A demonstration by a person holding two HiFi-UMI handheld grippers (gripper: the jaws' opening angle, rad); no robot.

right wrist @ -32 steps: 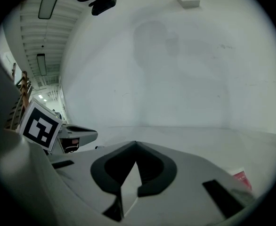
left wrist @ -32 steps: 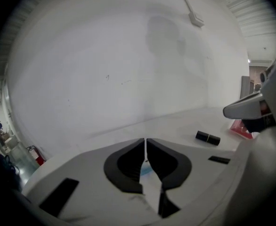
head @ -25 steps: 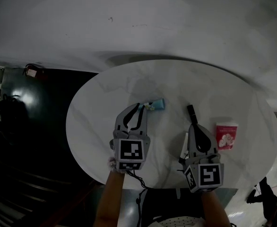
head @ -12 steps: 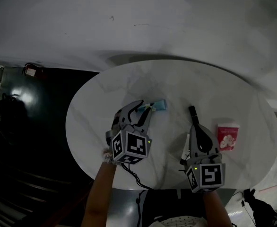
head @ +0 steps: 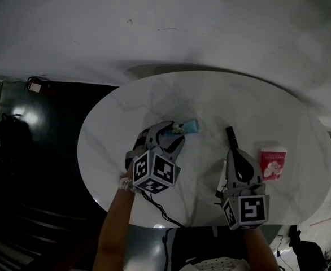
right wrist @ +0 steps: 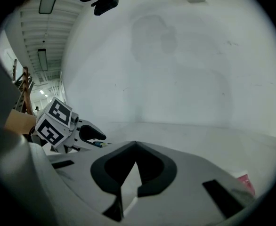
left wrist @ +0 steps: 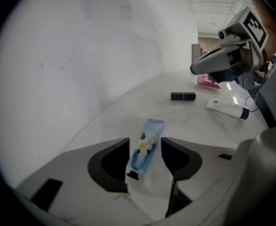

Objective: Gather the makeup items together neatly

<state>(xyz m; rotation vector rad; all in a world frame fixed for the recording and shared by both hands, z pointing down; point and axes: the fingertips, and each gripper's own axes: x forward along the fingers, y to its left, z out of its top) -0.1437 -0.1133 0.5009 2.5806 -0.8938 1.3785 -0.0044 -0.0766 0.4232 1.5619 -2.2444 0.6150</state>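
The blue hand-cream tube (left wrist: 147, 138) lies near the middle of the counter (head: 126, 112), between the jaws of the left tool (head: 166, 135). They are opening, not gripping it. Its long axis runs along them, cap nearest. The wrist is rolled. The right tool (right wrist: 136, 166), pressed together and empty, hovers rightward by the lipstick (left wrist: 183, 96) and white tube (left wrist: 225, 106).

Two tubes (left wrist: 145, 145) (left wrist: 225, 106), one lipstick (head: 231, 135), one red packet (head: 271, 162)

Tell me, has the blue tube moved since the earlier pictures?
No. The blue tube stays left of the black lipstick; the left claw is opening around it.
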